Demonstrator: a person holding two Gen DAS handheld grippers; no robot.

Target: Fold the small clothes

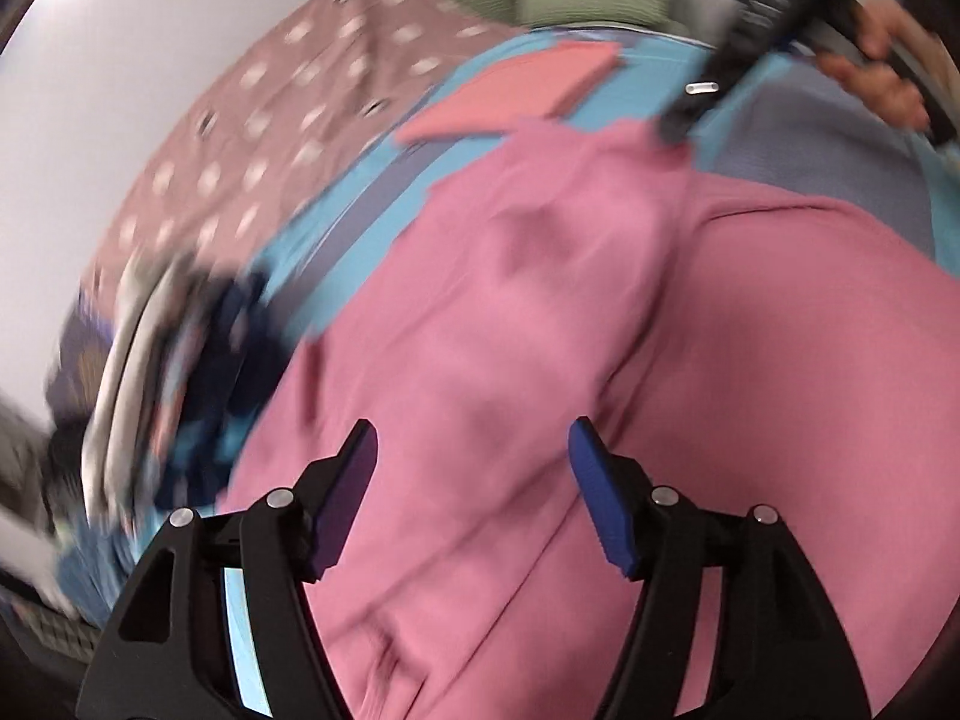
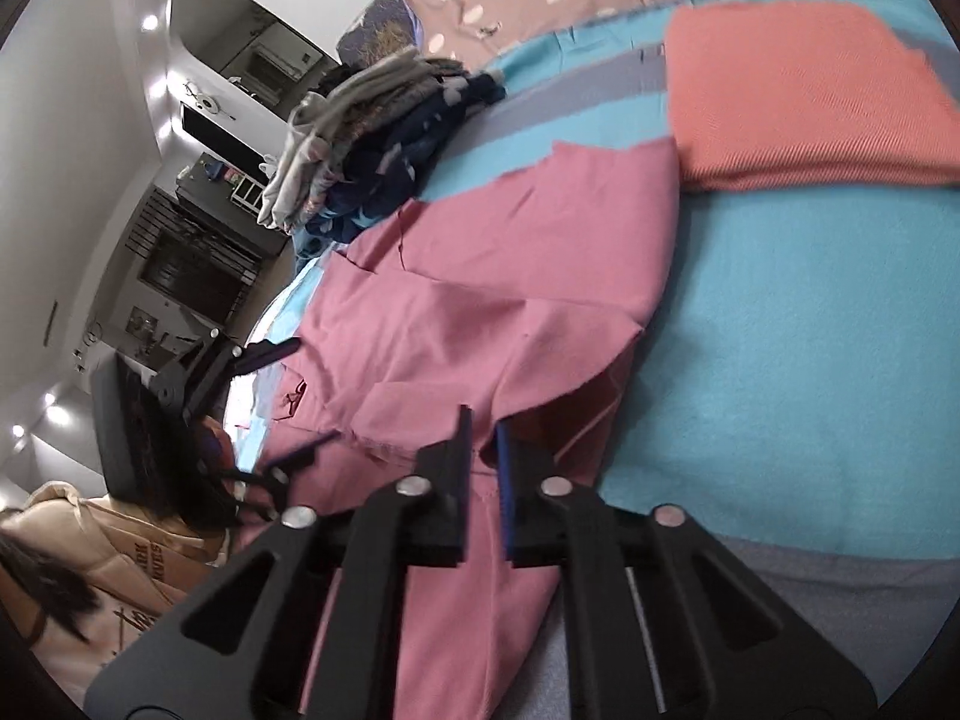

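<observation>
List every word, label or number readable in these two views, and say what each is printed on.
"...ARK" over "...AVES": partial dark print on the beige hoodie, turned sideways; the first letters are cut off by a fold.
Small dark mark on the pink garment, near its left edge: too small to read.
Left wrist view: blurred by motion; nothing readable.
No lettering shows on the left claw or the right claw.

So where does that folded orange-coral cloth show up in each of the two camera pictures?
Left wrist view: the folded coral cloth lies near the top centre, beyond the pink garment, blurred.
Right wrist view: the same cloth fills the upper right, its near edge touching the pink garment.
Shared landmark: the turquoise blanket under both, with the dark pile of clothes towards the left.
</observation>
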